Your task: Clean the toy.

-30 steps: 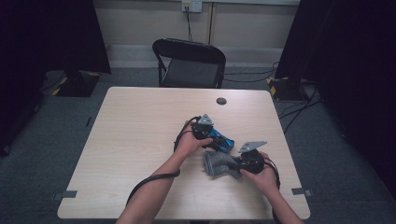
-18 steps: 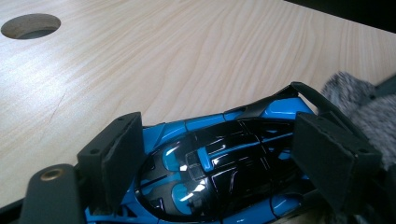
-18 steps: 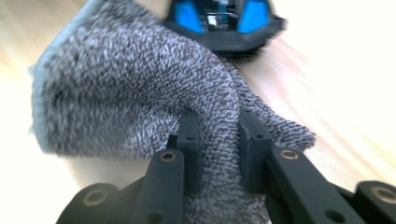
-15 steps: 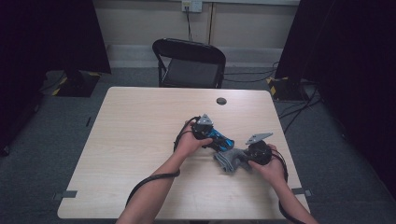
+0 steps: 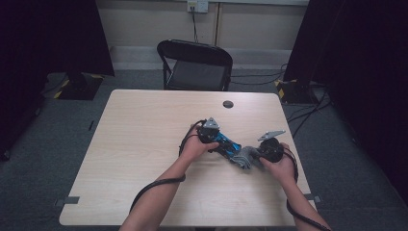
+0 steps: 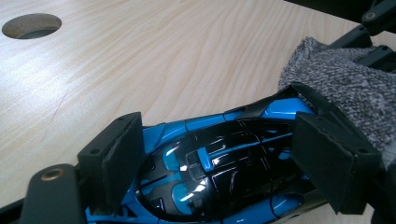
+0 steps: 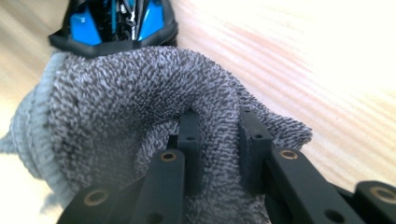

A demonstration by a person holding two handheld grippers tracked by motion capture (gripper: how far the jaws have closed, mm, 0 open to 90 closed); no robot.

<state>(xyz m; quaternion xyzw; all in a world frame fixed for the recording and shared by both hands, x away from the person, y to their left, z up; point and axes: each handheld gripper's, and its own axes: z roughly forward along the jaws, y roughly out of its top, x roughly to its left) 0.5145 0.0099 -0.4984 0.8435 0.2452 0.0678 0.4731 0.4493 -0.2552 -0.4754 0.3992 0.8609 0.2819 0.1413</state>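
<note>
You had nothing legible in front of you at that moment: no lettering, brand mark, number or sign could be read on anything in the high view or in either gripper view.
</note>
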